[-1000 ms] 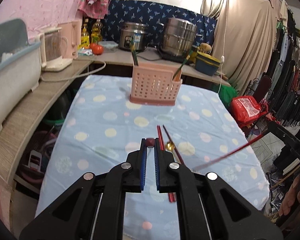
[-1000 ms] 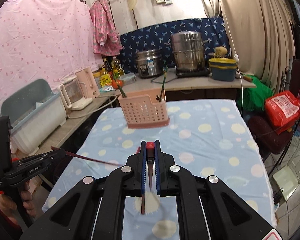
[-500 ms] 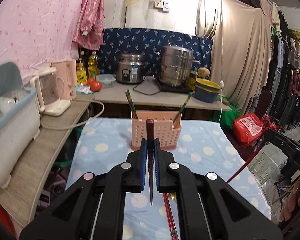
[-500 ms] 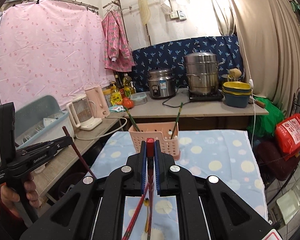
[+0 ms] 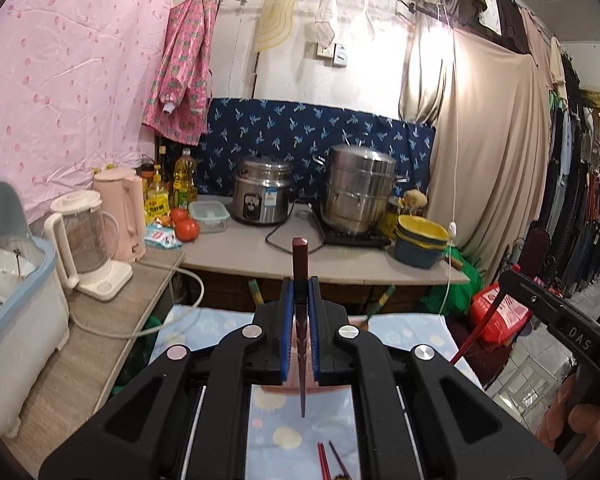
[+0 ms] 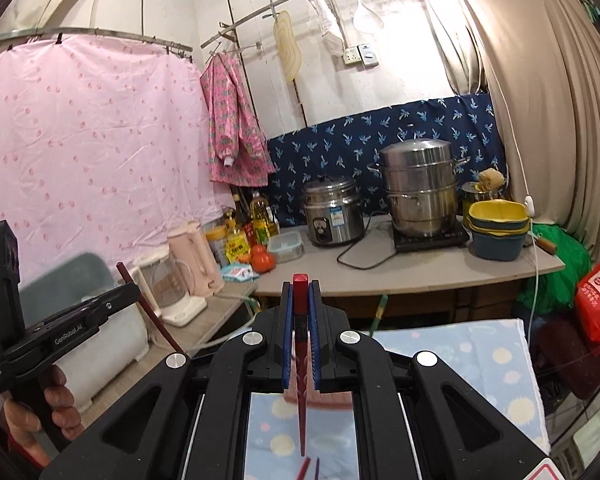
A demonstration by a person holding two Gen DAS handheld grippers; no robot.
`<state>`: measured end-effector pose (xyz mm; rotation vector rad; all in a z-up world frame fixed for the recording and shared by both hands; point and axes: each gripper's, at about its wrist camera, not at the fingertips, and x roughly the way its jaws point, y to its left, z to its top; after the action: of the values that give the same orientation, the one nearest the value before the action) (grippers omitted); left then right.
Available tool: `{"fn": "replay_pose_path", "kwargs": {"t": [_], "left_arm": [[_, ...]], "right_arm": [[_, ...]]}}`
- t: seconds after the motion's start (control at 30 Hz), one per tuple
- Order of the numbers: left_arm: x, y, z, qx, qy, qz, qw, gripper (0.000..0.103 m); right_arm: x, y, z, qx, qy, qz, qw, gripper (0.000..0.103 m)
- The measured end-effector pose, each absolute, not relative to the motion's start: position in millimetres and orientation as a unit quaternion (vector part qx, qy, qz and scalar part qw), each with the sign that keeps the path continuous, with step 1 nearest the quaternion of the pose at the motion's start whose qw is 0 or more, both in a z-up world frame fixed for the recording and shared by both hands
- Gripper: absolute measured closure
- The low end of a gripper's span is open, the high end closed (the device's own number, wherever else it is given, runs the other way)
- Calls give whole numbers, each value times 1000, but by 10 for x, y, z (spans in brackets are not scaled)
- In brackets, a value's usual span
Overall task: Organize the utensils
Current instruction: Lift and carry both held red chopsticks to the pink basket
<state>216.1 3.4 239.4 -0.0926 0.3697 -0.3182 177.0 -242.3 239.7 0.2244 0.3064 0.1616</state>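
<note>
Two views are at hand, and we take the left wrist view first. Most of the pink utensil holder is hidden behind the left gripper; we see only a strip of its rim below the pads, plus two green-handled utensils rising past the gripper body, so we cannot tell which compartment each one occupies. Its fingers are clenched on a dark red chopstick, square end up, tip pointing down over the dotted blue tablecloth. Loose chopsticks lie on the cloth, cut off by the lower frame edge. At the right edge we see the right gripper from the side, grasping a red chopstick; the hand under it is partly cropped. On the counter behind, a clear lidded food box sits beside tomatoes; we cannot make out what it holds. In the right wrist view, the right gripper is clamped on the red chopstick, tip down above the cloth. The holder again shows only as a pink strip below the pads. Ends of the loose chopsticks are cropped at the bottom. At left, the left gripper holds its chopstick slanted, and its hand is partly cut off. Stacked yellow-and-blue bowls stand on the counter, interiors hidden.
</note>
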Motion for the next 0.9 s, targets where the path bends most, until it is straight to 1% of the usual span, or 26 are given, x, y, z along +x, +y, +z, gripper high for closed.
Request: {"fn": "replay_pose_path", "kwargs": {"t": [0.27,0.5,0.6,0.9], "left_arm": [[2731,-221,2529,-56,153,-159,974,96],[3237,-395,2349,-69,156,-165,972,96],[3411,-475,2147,-70,176,-166,968,96],[3701,-547,1475,-55,239,-157,957,96]], "right_arm": [[2462,-2437,2483,123,120,58,983,96],[3012,-2462,2300,132,106,46,984,96],[3198,-2441,2148,128,120,47,983,96],[3521,-2393,1423,113,201,54,971,96]]}}
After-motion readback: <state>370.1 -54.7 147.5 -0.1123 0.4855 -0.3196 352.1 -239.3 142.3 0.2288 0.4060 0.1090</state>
